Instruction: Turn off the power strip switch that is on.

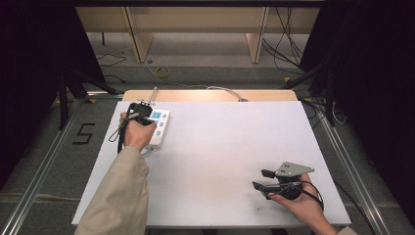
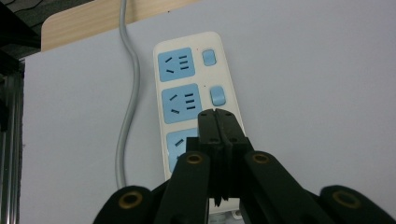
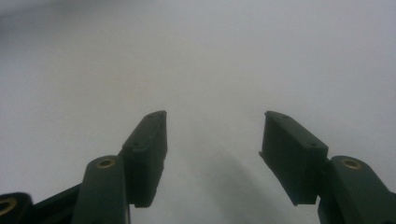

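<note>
Wide white table (image 1: 220,161), bare over most of its top, wooden strip along the far edge. Floor and cables beyond, too dark at both sides to make out.

Left forearm in a beige sleeve (image 1: 117,196), cut off by the bottom edge in the high view. Left hand (image 1: 137,132) wrapped round the left gripper (image 1: 142,110), hiding most of its body there.

White power strip (image 2: 196,93) directly under and ahead of the left gripper's jaws. Three blue sockets counted in the left gripper view; nearest one (image 2: 180,147) largely covered by the jaws, near end of the strip cut off by the gripper body. Two blue switches (image 2: 217,95) to the right of the sockets; a third, if any, hidden behind the jaws. Left gripper (image 2: 215,114) jaws pressed together, nothing between them, tips over the strip just short of the second switch. Contact with the strip not resolvable.

Grey cord (image 2: 128,107) left of the jaws, running along the strip's side and off over the far table edge.

Right gripper (image 1: 262,179) well apart from the strip, at the near right of the table, held by the right hand (image 1: 303,203), grey plate on top. Jaws spread wide in the right gripper view (image 3: 212,140), empty, table surface ahead blurred, only a faint shadow between the jaws.
</note>
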Tool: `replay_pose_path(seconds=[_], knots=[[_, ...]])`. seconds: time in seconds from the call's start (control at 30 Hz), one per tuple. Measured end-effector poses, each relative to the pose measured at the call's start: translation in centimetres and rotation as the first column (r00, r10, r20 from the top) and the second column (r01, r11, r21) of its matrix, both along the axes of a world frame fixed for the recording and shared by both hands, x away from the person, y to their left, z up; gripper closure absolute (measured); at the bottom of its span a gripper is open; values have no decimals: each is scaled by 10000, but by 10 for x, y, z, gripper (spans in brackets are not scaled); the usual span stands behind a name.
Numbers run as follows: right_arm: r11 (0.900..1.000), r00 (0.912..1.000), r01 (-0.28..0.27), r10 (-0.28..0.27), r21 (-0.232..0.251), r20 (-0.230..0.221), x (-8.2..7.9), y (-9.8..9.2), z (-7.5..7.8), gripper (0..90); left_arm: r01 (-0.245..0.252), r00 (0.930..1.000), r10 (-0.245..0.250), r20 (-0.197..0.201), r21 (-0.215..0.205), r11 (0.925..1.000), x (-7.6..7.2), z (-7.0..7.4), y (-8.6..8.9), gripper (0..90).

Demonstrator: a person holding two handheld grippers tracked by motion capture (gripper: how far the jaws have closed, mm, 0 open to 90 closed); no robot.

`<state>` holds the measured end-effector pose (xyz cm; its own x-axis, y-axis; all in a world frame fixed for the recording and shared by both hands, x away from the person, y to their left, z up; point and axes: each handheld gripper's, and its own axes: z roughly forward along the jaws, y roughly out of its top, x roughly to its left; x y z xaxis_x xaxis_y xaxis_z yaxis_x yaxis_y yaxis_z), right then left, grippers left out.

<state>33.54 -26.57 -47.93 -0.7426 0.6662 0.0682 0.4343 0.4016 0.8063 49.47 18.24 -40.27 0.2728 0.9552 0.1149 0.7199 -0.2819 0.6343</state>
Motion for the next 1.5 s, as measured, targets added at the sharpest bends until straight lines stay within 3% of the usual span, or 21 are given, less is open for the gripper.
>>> replay_pose_path(seconds=[0.67,1.5], knots=[[10000,10000,0,0,16,-14,0,0,0,412,496,9987,-497,60,250,9985,16,-3,-8,899],[10000,10000,-33,33,39,4,0,0,0,412,580,9983,-581,6,312,9978,37,-13,-14,899]])
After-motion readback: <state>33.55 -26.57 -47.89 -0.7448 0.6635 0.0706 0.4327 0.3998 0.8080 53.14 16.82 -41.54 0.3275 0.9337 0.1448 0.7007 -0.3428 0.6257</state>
